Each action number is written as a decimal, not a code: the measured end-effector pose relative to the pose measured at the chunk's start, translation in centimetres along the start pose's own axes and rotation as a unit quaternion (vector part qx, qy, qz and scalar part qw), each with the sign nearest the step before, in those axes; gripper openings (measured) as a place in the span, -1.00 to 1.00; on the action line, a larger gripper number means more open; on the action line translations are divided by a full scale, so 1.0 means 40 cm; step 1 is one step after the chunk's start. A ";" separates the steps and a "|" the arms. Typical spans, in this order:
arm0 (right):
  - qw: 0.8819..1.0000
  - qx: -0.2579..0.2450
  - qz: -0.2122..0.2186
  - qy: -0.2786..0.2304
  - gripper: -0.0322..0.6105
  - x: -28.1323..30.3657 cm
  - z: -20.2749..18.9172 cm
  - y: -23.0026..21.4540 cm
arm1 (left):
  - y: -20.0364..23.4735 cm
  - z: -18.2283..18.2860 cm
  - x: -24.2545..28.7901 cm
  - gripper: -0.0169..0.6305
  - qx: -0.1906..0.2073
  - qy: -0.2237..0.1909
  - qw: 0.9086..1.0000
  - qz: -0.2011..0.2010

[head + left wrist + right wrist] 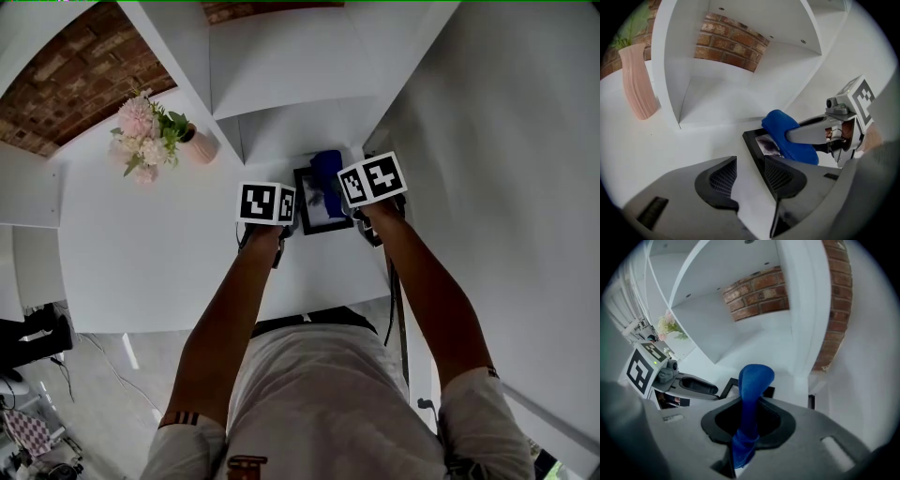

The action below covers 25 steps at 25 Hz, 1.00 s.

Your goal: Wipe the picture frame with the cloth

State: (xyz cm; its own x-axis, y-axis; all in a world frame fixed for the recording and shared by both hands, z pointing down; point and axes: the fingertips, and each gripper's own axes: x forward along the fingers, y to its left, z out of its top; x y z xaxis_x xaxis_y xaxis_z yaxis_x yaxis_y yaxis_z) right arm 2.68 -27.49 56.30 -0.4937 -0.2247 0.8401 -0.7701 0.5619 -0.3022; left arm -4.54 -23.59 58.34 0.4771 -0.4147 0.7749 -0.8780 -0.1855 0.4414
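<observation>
A black picture frame [317, 212] lies on the white table [141, 253], just in front of the shelf unit. A blue cloth [326, 167] rests on its far part. My right gripper [750, 399] is shut on the cloth [753, 380], which sticks up from between the jaws and bends over the frame [727, 386]. My left gripper [750, 164] sits at the frame's near left edge [755, 149] with its jaws a little apart. The black edge runs along the right finger [780, 176], and white shows in the gap. In the left gripper view the cloth [787, 136] covers part of the photo.
A pink vase [201, 146] of flowers stands far left on the table, also in the left gripper view as the vase [637, 84]. White shelf compartments [281, 66] rise behind the frame, a white wall [506, 169] closes the right side, and the table's front edge [187, 323] is near me.
</observation>
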 end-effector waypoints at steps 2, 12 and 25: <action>1.000 0.010 -0.007 -0.004 -0.72 -0.015 -0.010 -0.026 | 0.000 0.001 0.001 -0.39 0.002 0.000 1.000 0.000; 0.999 0.016 0.011 -0.034 -0.72 -0.076 -0.001 0.027 | -0.002 -0.001 -0.002 -0.40 0.001 -0.004 1.000 -0.003; 0.998 0.038 0.047 -0.010 -0.72 0.020 -0.037 0.155 | -0.002 -0.002 -0.004 -0.42 -0.004 -0.005 1.000 -0.009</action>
State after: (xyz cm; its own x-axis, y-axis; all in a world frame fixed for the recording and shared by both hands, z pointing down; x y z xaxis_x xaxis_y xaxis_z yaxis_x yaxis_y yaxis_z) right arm -1.90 -23.01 55.75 -0.5719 -0.1905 0.7979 -0.7487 0.5187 -0.4128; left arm -4.54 -23.45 58.22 0.4930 -0.4209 0.7615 -0.8685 -0.1855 0.4597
